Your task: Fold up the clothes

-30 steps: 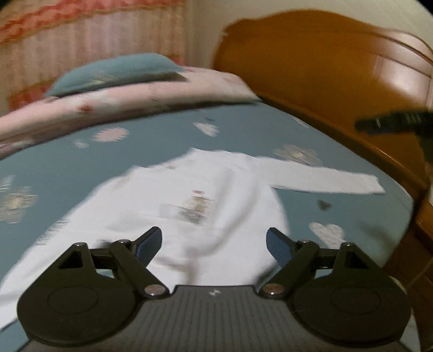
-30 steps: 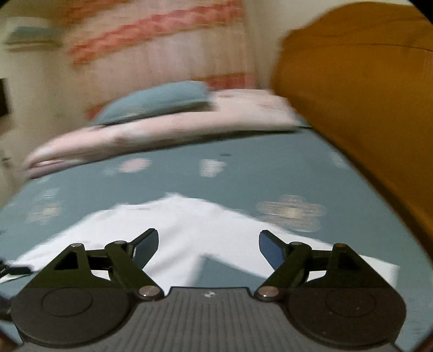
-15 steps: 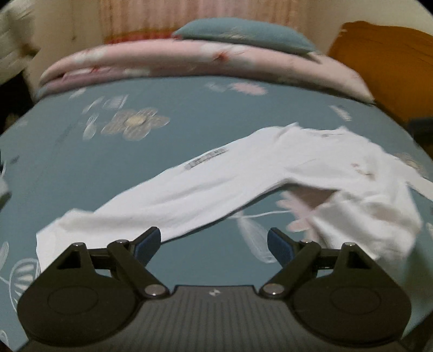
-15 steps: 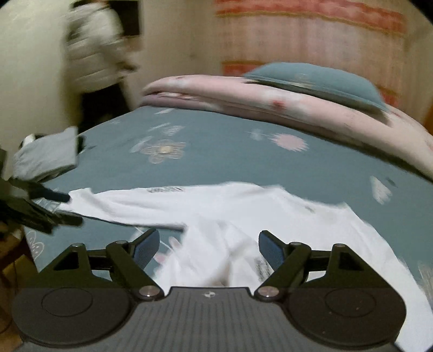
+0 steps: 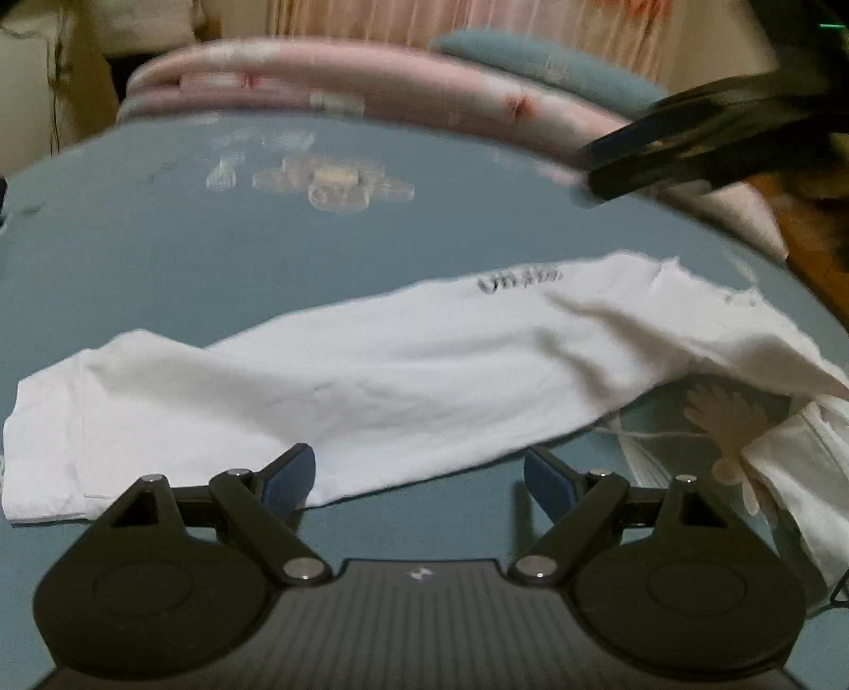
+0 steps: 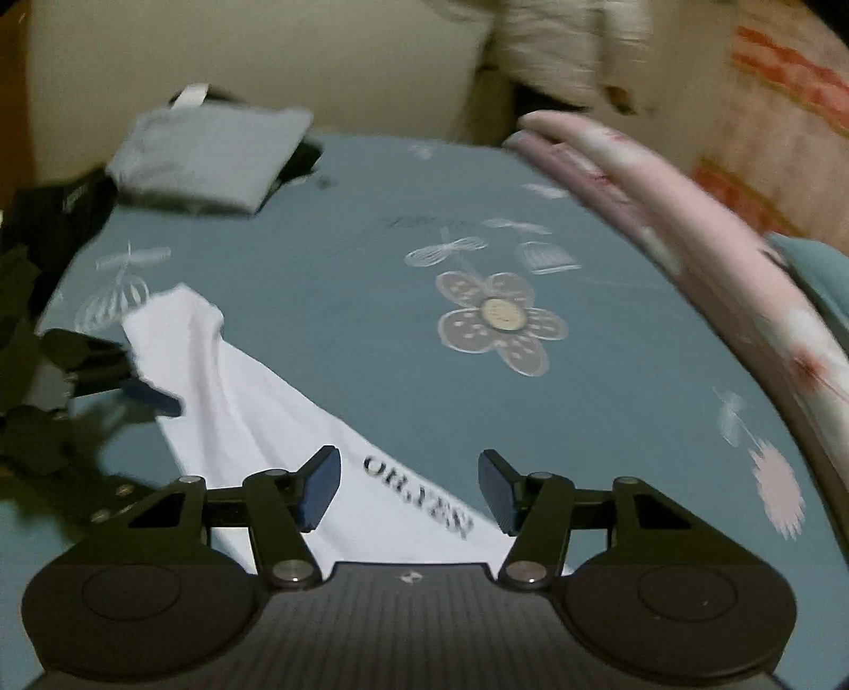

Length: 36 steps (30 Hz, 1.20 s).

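A white long-sleeved shirt (image 5: 403, 371) lies spread on the blue flowered bed sheet (image 5: 159, 249); one sleeve with black lettering stretches toward the left. My left gripper (image 5: 419, 477) is open and empty, just above the sleeve's near edge. My right gripper (image 6: 408, 485) is open and empty, hovering over the lettered part of the same sleeve (image 6: 254, 403). The left gripper also shows in the right wrist view (image 6: 122, 382) at the sleeve's cuff. The right gripper shows blurred at the upper right of the left wrist view (image 5: 705, 143).
A folded pink quilt (image 5: 371, 101) and a blue pillow (image 5: 552, 74) lie at the far side of the bed. A folded grey garment (image 6: 212, 159) and dark clothes (image 6: 58, 212) lie at the bed's far left corner. A person (image 6: 573, 48) stands behind.
Both grippers swung left along the shirt, from its body to the left sleeve. The left gripper came down close to the sleeve's cuff end. Both stayed open.
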{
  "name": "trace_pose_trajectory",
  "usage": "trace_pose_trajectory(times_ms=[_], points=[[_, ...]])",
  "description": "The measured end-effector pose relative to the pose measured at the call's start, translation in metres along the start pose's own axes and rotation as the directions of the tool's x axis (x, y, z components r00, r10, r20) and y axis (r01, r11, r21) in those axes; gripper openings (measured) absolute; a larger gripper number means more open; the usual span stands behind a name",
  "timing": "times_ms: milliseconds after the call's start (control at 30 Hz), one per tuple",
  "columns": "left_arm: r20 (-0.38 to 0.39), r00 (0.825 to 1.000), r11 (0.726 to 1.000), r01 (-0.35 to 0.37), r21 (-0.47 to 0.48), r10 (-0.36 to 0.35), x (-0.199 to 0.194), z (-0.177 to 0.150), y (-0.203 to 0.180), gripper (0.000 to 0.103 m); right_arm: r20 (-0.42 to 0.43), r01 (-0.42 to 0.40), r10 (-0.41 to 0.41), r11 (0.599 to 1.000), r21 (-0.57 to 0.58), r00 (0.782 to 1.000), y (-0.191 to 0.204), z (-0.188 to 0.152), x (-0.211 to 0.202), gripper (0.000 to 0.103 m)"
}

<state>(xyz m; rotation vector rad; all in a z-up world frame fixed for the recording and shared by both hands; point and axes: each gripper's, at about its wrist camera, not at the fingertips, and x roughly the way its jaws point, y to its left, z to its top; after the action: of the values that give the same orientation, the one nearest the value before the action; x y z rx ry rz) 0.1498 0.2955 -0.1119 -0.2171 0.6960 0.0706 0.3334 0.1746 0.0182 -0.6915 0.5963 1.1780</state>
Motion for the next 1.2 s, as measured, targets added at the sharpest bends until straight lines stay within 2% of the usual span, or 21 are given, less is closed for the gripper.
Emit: trace_pose_trajectory(times_ms=[100, 233, 333, 400, 467, 533, 667, 767, 867, 900, 1000, 1067, 1200], points=[[0.021, 1.0, 1.0, -0.008, -0.002, 0.008, -0.004, -0.008, -0.004, 0.089, -0.019, -0.068, 0.067, 0.998, -0.014, 0.998, -0.006, 0.006, 0.042, 0.062], [0.04, 0.999, 1.0, -0.017, 0.01, 0.017, -0.003, -0.014, -0.008, 0.093, -0.069, -0.141, 0.138, 0.989, -0.049, 0.988, -0.007, -0.001, 0.09, 0.053], [0.05, 0.999, 1.0, -0.014, 0.018, 0.013, 0.0, -0.015, -0.008, 0.096, -0.106, -0.188, 0.179, 0.979, -0.084, 0.978, -0.006, -0.009, 0.114, 0.053], [0.059, 0.998, 1.0, -0.016, 0.026, 0.014, 0.0, -0.018, -0.01, 0.097, -0.098, -0.204, 0.195, 0.975, -0.09, 0.976, -0.007, -0.013, 0.119, 0.052], [0.069, 0.997, 0.999, -0.021, 0.036, 0.018, 0.0, -0.021, -0.012, 0.098, -0.096, -0.228, 0.22, 0.97, -0.081, 0.971, -0.007, -0.014, 0.117, 0.04], [0.074, 0.997, 0.998, -0.029, 0.051, 0.026, 0.003, -0.02, -0.013, 0.098, -0.1, -0.253, 0.243, 0.962, -0.104, 0.965, -0.001, -0.015, 0.112, 0.005], [0.075, 0.997, 0.999, -0.025, 0.03, 0.023, 0.002, -0.018, -0.011, 0.098, -0.081, -0.213, 0.204, 0.967, -0.136, 0.976, 0.005, -0.011, 0.106, 0.004], [0.064, 0.998, 1.0, 0.001, -0.015, 0.0, -0.004, -0.014, -0.004, 0.098, -0.032, -0.171, 0.17, 0.983, -0.062, 0.985, -0.007, -0.007, 0.107, 0.004], [0.049, 0.999, 0.999, 0.018, -0.049, -0.016, -0.01, -0.013, 0.002, 0.098, -0.048, -0.154, 0.153, 0.988, -0.023, 0.987, -0.009, -0.011, 0.115, 0.006], [0.049, 0.999, 0.998, 0.017, -0.057, -0.014, -0.012, -0.013, 0.004, 0.098, -0.051, -0.141, 0.14, 0.99, -0.03, 0.989, -0.006, -0.013, 0.116, 0.009], [0.077, 0.997, 0.998, -0.013, -0.06, 0.018, -0.024, -0.009, 0.013, 0.098, -0.046, -0.089, 0.088, 0.996, -0.029, 0.995, -0.005, -0.006, 0.11, 0.032], [0.095, 0.994, 0.997, -0.045, -0.067, 0.051, -0.029, -0.004, 0.023, 0.098, -0.023, -0.073, 0.072, 0.996, -0.043, 0.997, -0.002, 0.0, 0.103, 0.035], [0.11, 0.986, 0.988, -0.119, -0.094, 0.129, -0.03, 0.009, 0.048, 0.098, 0.023, -0.145, 0.148, 0.986, -0.077, 0.989, 0.017, 0.02, 0.101, 0.038]])
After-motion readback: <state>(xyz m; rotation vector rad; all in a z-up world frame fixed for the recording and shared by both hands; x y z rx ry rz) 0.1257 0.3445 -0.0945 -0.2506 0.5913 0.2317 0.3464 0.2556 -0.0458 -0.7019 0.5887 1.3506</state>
